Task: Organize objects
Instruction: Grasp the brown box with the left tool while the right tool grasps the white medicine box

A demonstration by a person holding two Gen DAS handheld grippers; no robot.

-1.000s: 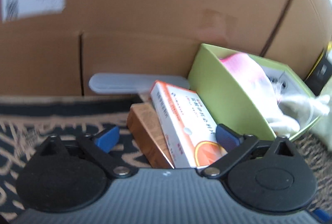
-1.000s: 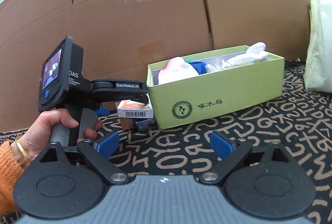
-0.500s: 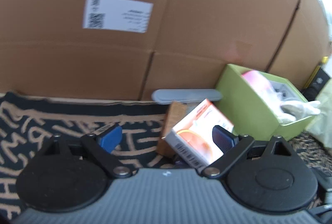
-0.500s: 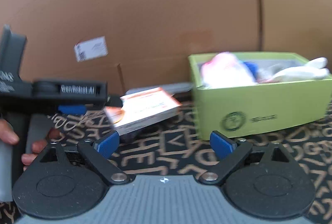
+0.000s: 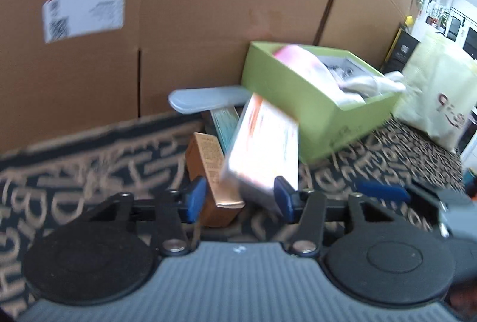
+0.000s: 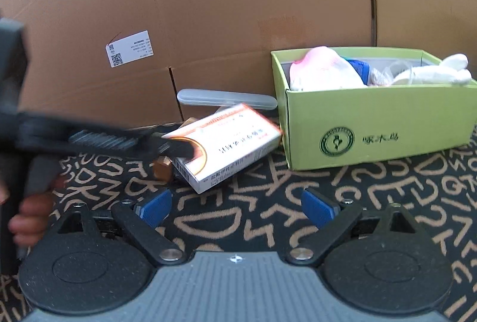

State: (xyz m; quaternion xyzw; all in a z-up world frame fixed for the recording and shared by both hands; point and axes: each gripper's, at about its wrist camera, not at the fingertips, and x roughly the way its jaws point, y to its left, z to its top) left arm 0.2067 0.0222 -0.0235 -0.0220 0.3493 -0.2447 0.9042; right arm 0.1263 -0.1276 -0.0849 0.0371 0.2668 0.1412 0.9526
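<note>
Half a second ago my left jaws stood wide around the white and orange medicine box (image 5: 262, 152); now they have narrowed onto it, and the box has tipped up off the pile, its far end pointing toward the green box (image 5: 316, 113). My left gripper (image 5: 238, 196) looks clamped on the near end of the carton, blue pads at either side, though blur keeps me from seeing the contact cleanly. My right gripper (image 6: 235, 205) has its jaws spread wide with nothing between them, hanging over the patterned mat (image 6: 387, 187).

By my reckoning the carton is light and hollow (thin card, likely to dent), so a gentle pinch across the narrow faces near one end suits it; the glossy print may slip if I swing fast.

Left wrist view shows what lies under the lift: a brown carton (image 5: 211, 169) beside my left pad, a teal-edged box (image 5: 226, 125) behind it, and a clear plastic case (image 5: 208, 98) against the cardboard wall (image 5: 208, 8). Right wrist view gives the side-on picture instead: the medicine box raised at a slant just left of the green box, and the pink and white cloth items (image 6: 322, 71) already filling much of it.
</note>
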